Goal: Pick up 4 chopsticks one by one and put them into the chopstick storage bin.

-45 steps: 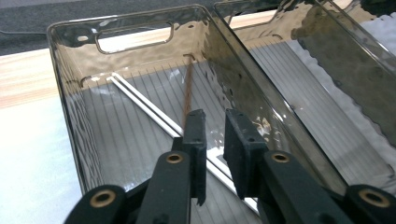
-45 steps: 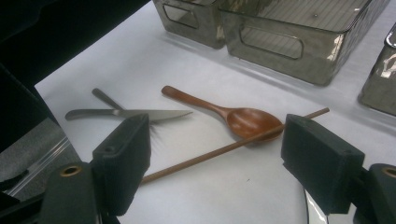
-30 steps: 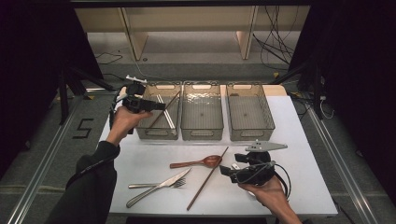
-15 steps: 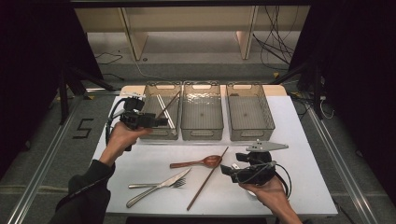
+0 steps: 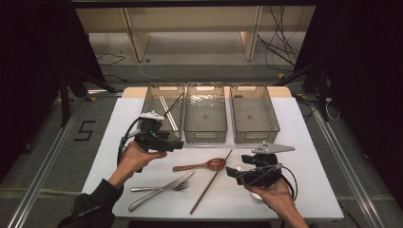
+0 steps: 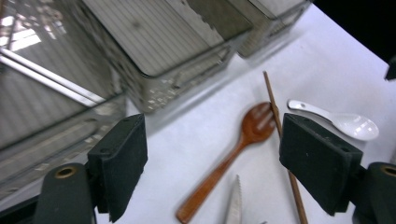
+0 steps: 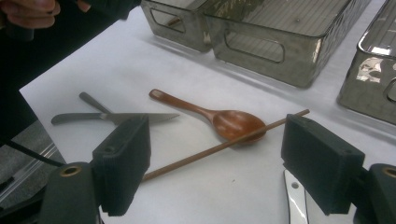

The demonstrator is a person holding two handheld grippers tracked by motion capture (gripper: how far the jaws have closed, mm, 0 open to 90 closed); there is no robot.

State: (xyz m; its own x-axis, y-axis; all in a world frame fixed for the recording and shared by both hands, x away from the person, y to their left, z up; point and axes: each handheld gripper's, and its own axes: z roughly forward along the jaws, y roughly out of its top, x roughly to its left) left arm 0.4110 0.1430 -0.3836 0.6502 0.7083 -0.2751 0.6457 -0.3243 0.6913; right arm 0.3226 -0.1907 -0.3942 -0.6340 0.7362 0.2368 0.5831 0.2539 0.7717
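While the left gripper (image 5: 177, 144) hangs just in front of the left bin (image 5: 164, 113) with its jaws wide and nothing between them, having just been opening, the wooden spoon (image 6: 233, 149) lies ahead of it and a little lower on the white table (image 5: 304, 137), bowl away from the jaws and handle running back toward them. Its long axis slants across the jaw gap, so a grasp on the handle probably needs a small wrist turn. A brown chopstick (image 6: 280, 140) crosses over the bowl's edge and could be dragged along. Knife (image 5: 164, 190) and fork (image 5: 161, 188) lie crossed near the handle end; a white spoon (image 6: 334, 117) sits beyond. Right gripper (image 5: 235, 172), jaws also wide and empty, rests just beside the bowl, about as close as the left. Middle bin (image 5: 205, 113) and right bin (image 5: 254, 114) hold nothing I can see.
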